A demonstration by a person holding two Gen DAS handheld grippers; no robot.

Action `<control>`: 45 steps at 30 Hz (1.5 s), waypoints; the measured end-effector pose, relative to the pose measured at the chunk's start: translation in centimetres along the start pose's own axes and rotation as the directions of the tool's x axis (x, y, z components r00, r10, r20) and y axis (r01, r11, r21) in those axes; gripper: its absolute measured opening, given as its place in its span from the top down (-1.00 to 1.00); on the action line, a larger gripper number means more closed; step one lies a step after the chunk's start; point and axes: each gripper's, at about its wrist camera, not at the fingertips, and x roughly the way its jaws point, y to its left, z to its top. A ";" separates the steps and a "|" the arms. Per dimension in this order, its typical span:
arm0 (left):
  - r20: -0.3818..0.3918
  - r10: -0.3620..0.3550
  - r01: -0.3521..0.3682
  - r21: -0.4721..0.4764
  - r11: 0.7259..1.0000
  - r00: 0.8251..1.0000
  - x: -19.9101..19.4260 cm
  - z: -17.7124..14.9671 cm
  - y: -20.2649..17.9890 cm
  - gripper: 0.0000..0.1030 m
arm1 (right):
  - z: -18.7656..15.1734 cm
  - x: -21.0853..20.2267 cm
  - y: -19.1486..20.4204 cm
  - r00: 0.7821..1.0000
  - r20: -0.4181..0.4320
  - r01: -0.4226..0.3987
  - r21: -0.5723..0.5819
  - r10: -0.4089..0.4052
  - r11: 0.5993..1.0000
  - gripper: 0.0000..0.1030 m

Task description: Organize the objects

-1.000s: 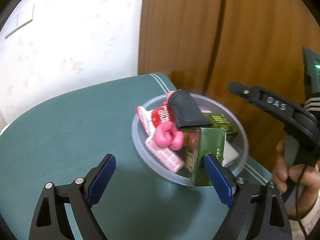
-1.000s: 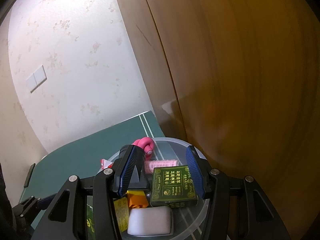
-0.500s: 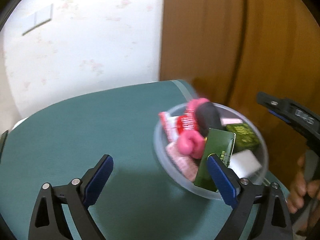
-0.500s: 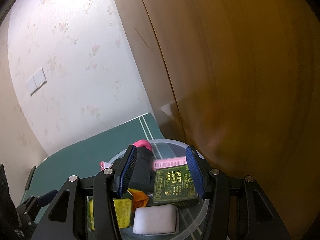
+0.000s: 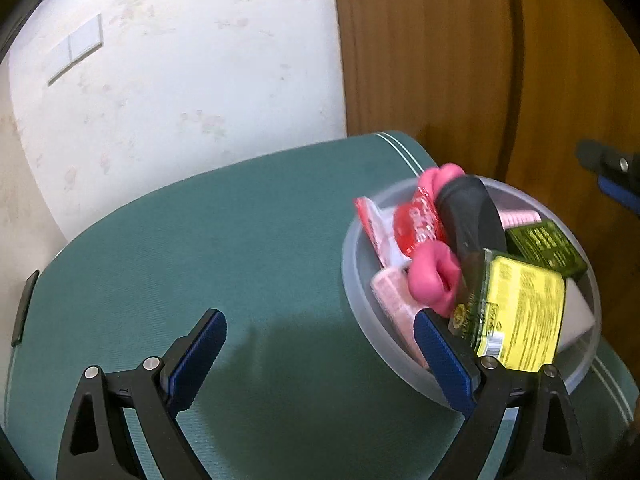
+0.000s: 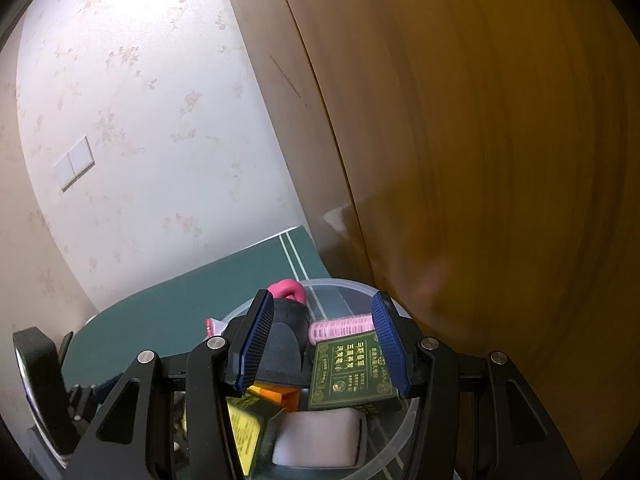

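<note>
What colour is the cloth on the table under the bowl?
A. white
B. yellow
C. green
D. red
C: the cloth under the clear bowl is dark green, with thin white stripes near its edge.

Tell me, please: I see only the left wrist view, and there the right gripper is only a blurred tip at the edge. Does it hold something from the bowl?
Observer: No. In the right wrist view the right gripper hovers over the bowl with its jaws apart; the pads seem to press on nothing.
Operator: What lies below its fingers?
Observer: A pink hair roller lies between the black object and the dark green box.
Operator: Is something hidden by the black object?
Observer: Yes, an orange packet shows at its near end.
</note>
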 end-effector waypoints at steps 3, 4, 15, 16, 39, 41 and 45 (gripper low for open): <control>0.009 0.000 0.000 0.000 1.000 1.000 -0.3 0.0 0.1 -0.89 | 0.1 0.1 -0.1 1.000 -0.004 -0.006 0.005 0.006 1.000 -0.03; 0.012 -0.003 0.003 -0.006 1.000 1.000 -0.3 0.1 0.2 -0.89 | 0.0 0.1 -0.1 1.000 -0.003 -0.006 0.006 0.006 1.000 -0.03; 0.048 0.026 -0.022 -0.065 0.998 0.999 -3.0 0.0 1.6 -0.99 | 0.1 -0.2 -0.3 1.000 -0.008 0.006 0.011 -0.006 1.000 -0.06; 0.056 0.026 -0.022 -0.068 0.997 0.998 -3.3 0.0 1.7 -0.99 | 0.2 0.0 -0.4 1.000 -0.007 0.007 0.011 -0.007 1.000 -0.07; 0.099 0.012 -0.007 -0.042 0.999 0.995 -7.7 -1.3 0.4 -0.99 | -4.7 -4.8 -1.1 0.992 0.037 0.121 -0.082 -0.118 0.989 -0.40; 0.103 0.021 -0.018 -0.035 0.999 0.994 -8.1 -1.5 0.2 -0.99 | -4.9 -5.2 -1.0 0.993 0.028 0.119 -0.097 -0.117 0.988 -0.44; 0.116 0.038 -0.035 -0.033 0.999 0.992 -8.7 -1.7 0.2 -0.99 | -5.5 -5.7 -0.6 0.995 -0.015 0.095 -0.140 -0.098 0.986 -0.51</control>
